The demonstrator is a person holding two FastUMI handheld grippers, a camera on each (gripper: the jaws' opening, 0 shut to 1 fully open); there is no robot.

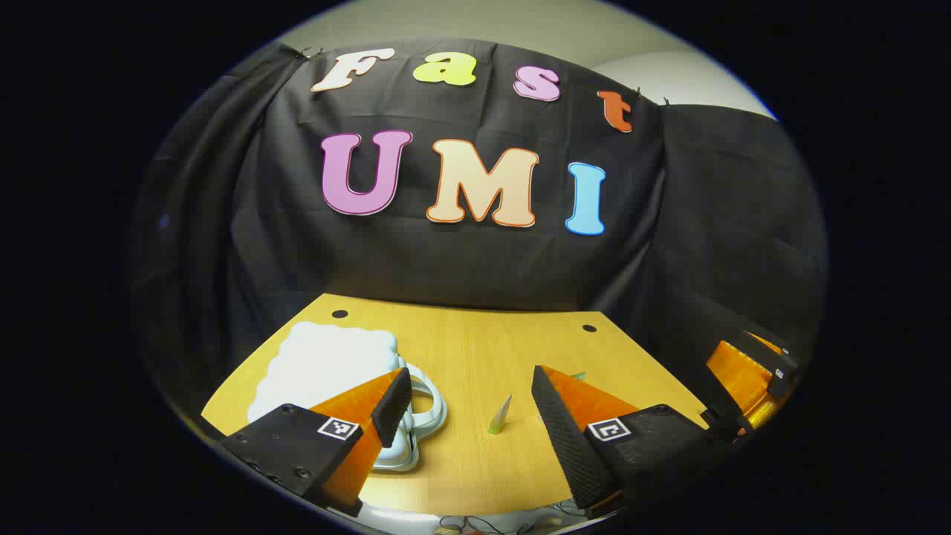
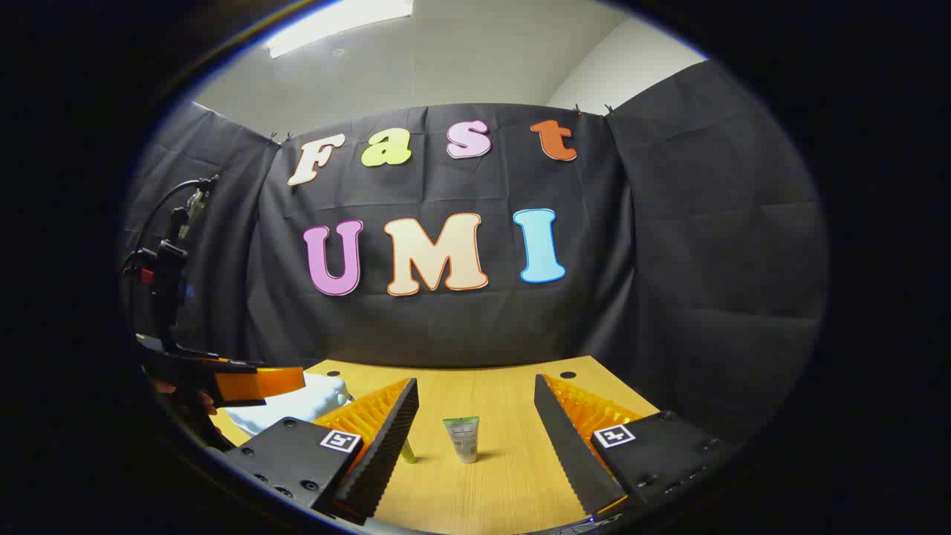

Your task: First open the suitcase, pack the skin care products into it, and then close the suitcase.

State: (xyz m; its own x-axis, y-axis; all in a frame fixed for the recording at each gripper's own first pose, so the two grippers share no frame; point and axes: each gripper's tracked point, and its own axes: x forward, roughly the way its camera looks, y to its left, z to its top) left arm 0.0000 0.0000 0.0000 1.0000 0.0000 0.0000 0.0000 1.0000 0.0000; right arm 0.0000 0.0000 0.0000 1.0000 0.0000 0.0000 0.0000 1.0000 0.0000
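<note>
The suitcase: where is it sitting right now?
The white suitcase lies on the wooden table at its left side in the left gripper view, partly behind that claw's left finger, with a small tube standing to its right.

dim booth — ceiling light (image 2: 338,22) glare | sharp | edges warped

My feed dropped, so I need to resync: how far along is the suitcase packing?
Nothing looks done. The white suitcase lies shut on the wooden table. A green tube stands on the table, unpacked. The left gripper and the right gripper are open and hold nothing. Opening, packing and closing are all left.
</note>
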